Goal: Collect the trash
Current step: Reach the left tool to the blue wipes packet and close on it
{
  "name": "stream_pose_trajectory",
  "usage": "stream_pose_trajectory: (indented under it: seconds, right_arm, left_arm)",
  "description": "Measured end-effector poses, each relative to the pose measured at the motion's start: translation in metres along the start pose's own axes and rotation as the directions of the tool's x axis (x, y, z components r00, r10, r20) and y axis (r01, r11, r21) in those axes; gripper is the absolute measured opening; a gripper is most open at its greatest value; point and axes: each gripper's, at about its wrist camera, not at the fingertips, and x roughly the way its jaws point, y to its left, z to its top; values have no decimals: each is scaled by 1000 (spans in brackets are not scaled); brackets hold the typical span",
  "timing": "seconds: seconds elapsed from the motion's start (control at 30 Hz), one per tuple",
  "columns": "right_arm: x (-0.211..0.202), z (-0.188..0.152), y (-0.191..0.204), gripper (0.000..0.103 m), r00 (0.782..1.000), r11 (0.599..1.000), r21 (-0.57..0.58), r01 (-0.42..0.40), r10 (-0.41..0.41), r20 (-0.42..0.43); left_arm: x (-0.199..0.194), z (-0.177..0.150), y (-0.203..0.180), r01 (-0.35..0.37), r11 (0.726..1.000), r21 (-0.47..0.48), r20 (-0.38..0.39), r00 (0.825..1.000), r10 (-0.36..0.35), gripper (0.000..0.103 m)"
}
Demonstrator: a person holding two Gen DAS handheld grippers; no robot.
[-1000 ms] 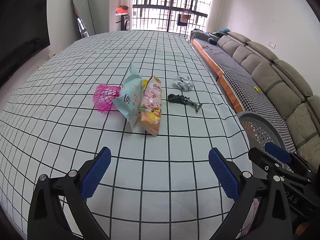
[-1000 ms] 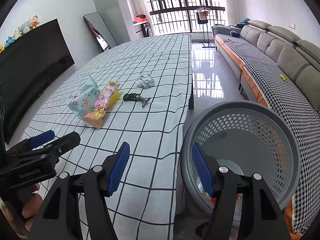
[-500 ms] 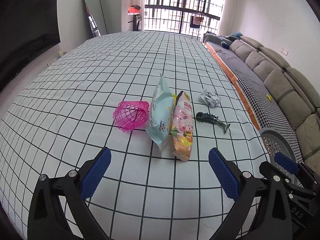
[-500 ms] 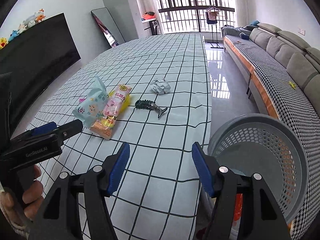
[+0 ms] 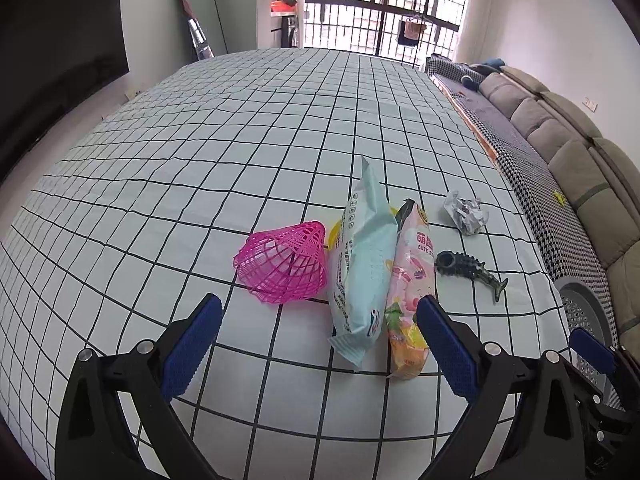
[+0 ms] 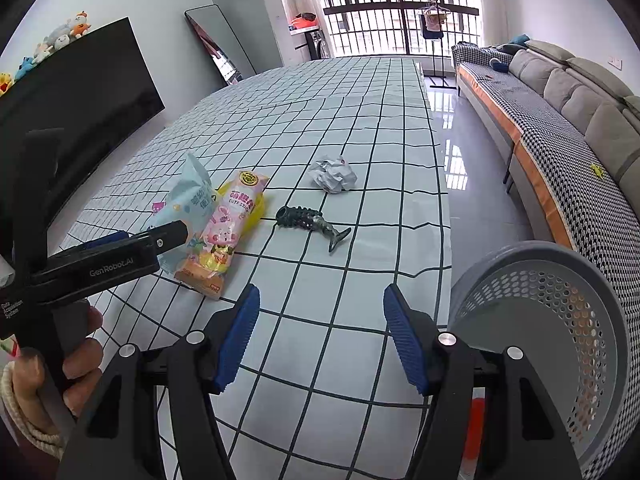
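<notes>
Snack packets, pale blue (image 5: pixel 362 264) and pink (image 5: pixel 410 280): side by side on the checked counter (image 5: pixel 240 140), long axes running away from the left tool (image 5: pixel 318 344), which is nearer, wide open, empty; right tool (image 6: pixel 322 336) likewise open, empty.

"GenRobot.AI" on left gripper (image 6: pixel 132 240); "CUTE" on pink packet (image 6: pixel 224 236)

A: What colour is the worktop (image 5: pixel 224 168)?

B: Pale, crossed by a black grid. On it lie a bright pink mesh basket (image 5: pixel 282 268), a light blue packet (image 5: pixel 362 268), and a pink packet (image 5: pixel 412 280) fading to orange at its near end.

A: And the rest?

B: A white crumpled paper (image 6: pixel 334 174), a dark grey-green fish toy (image 6: pixel 310 222), a grey perforated bin (image 6: pixel 560 332). Each hand-held gripper (image 6: pixel 322 336) is black with blue pads.
</notes>
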Motion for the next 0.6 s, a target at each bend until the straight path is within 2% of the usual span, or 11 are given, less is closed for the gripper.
stream_pose_trajectory:
  seconds: [0.1,0.3,0.5,0.57,0.6]
  right_arm:
    - [3,3,1,62,1000,1000,-3,-5,5,-5]
    - [8,6,-1,62,1000,1000,0,-6,6,-14]
    - [12,6,-2,62,1000,1000,2,-2,2,-24]
    - [14,6,-1,62,1000,1000,2,-1,1,-26]
    - [14,6,0,62,1000,1000,1,0,0,-27]
  left_arm:
    - [6,3,-2,-1,1000,6,-9,1000,1,95]
    - [13,6,-7,10,1000,12,-21,1000,-10,77]
    - [13,5,-13,38,999,32,-19,999,-38,50]
    - [12,4,-14,52,998,34,-24,998,-51,34]
    - [12,4,-15,57,998,33,-24,998,-57,34]
